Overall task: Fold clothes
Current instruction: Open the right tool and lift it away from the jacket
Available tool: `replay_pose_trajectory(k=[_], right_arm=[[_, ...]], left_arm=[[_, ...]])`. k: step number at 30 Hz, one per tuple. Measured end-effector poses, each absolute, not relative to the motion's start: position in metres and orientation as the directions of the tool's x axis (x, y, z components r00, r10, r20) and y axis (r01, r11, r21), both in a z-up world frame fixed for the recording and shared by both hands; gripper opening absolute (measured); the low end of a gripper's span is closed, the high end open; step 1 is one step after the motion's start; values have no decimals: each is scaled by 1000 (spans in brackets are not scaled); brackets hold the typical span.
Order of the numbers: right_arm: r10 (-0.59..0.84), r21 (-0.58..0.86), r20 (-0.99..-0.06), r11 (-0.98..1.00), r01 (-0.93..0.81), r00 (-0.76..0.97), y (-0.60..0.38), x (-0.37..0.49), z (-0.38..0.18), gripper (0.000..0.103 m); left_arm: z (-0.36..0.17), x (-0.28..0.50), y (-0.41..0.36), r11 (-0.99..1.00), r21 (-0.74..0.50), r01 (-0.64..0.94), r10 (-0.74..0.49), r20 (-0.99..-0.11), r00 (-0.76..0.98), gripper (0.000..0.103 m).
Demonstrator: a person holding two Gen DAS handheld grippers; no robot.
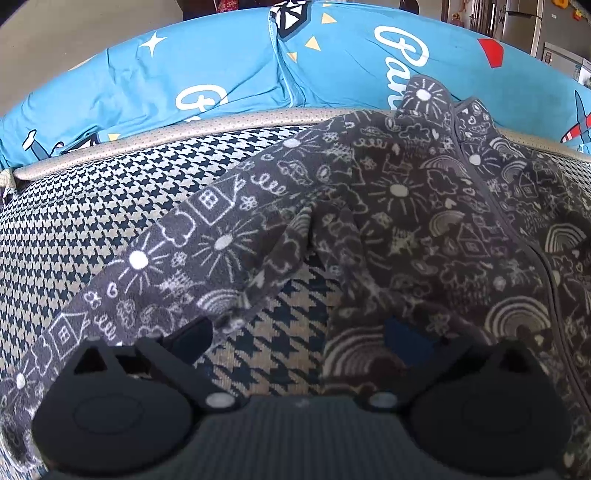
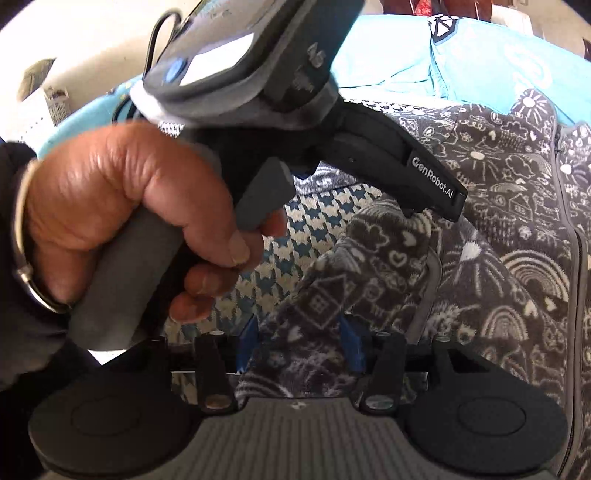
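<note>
On the houndstooth cover (image 1: pixel 92 221): doodle fleece (image 1: pixel 424 206). My left gripper (image 1: pixel 295 332) stands spread over its hem; my right gripper (image 2: pixel 299 343) apart, sleeve (image 2: pixel 332 280) between.

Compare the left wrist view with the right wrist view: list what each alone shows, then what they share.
Only the left wrist view: the beige perforated edge strip of the seat, a steel fridge far behind, and white script lettering on the blue cushion.

Only the right wrist view: a person's hand gripping the grey handle of the left gripper, and the sleeve end lying between the right gripper's blue pads.

Both: the dark grey doodle-print fleece garment, the houndstooth seat cover and the blue printed cushion.
</note>
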State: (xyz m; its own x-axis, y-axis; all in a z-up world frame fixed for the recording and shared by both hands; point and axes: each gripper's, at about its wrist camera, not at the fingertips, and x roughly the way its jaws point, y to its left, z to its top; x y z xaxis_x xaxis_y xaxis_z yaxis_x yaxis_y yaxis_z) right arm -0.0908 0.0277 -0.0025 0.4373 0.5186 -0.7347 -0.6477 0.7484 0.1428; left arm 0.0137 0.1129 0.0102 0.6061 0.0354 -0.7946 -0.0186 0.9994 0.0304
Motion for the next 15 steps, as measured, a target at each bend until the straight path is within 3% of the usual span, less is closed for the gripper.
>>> replay_pose_trajectory(k=[2,4,10,15], right_arm=[[516,115,-728,742,-661,453,29,-95,-4,22],[535,115,-718,722,-683,445,30,-99,-3,11],[651,108,-663,572,-813,370,34,-128,6,7],[638,121,-690,566,-816,341,36,-126,0,8]], left_arm=[[15,12,117,999,15,-32,32,-778,627,103],[18,12,121,999,-5,-47,26,-772,635,103],[22,10,122,999,-49,-25,-20,-753,657,103],[1,15,109,997,73,30,38,-775,631,103]])
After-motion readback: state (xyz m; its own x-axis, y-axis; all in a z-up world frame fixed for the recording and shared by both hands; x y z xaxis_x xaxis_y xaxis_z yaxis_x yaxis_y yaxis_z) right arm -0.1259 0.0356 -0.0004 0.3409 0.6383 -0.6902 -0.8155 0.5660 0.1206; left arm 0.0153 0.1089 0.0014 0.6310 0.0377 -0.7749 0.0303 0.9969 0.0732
